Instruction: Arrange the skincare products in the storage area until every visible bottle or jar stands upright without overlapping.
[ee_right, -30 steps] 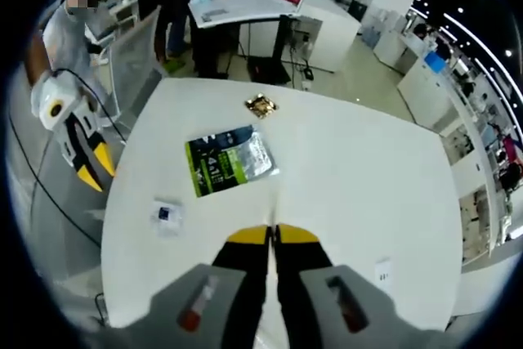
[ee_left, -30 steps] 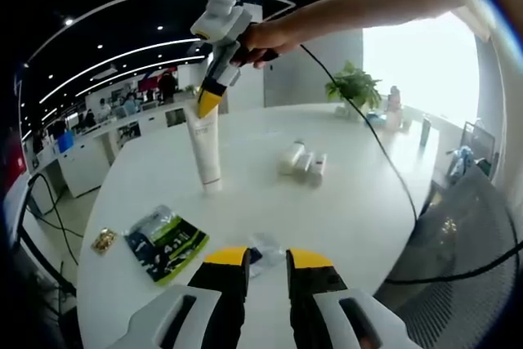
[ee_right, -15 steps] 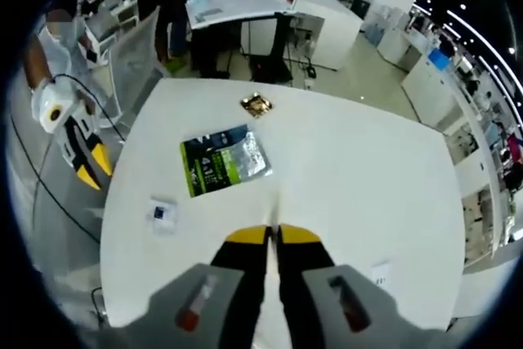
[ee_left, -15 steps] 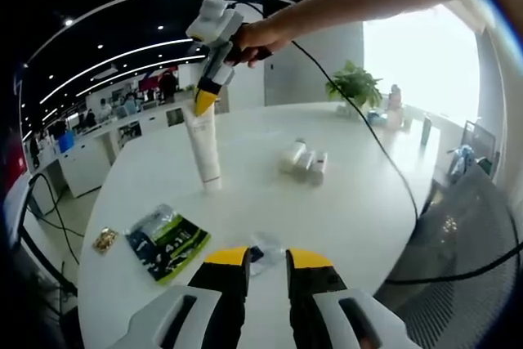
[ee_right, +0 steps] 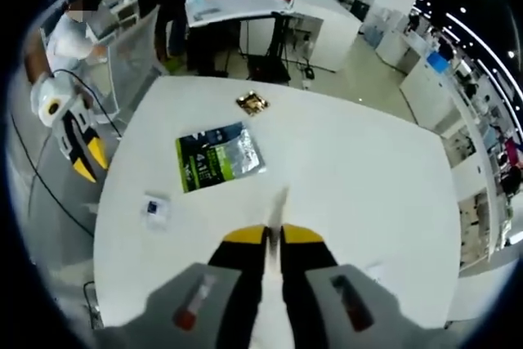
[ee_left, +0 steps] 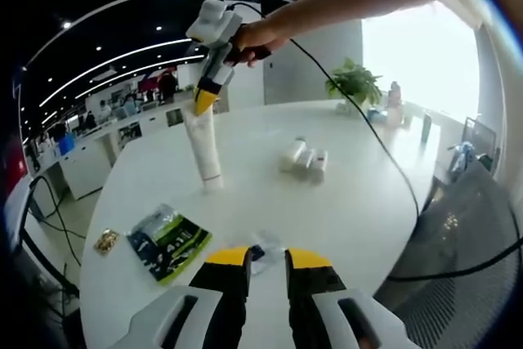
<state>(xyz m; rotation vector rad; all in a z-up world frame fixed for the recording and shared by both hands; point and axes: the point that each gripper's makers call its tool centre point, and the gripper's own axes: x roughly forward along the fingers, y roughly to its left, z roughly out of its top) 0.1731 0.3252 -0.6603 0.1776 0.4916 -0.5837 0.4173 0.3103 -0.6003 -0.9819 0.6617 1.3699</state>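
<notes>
Our right gripper (ee_left: 206, 100) pinches the top of the white tube (ee_left: 204, 146) standing upright on the white table (ee_left: 343, 202), three bottles (ee_left: 303, 158) lying nearby, while our left gripper (ee_left: 267, 257) hovers narrowly open, empty.

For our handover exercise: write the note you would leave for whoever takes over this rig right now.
Right gripper: shut on the top of the white tube, which stands cap-down on the white table.
Left gripper: open, holding nothing, near the table edge.
Done: tube upright.
Left: three small white bottles lie on their sides, bunched together mid-table; stand each up, spaced apart.
Also there: green pouch, small sachet.
</notes>
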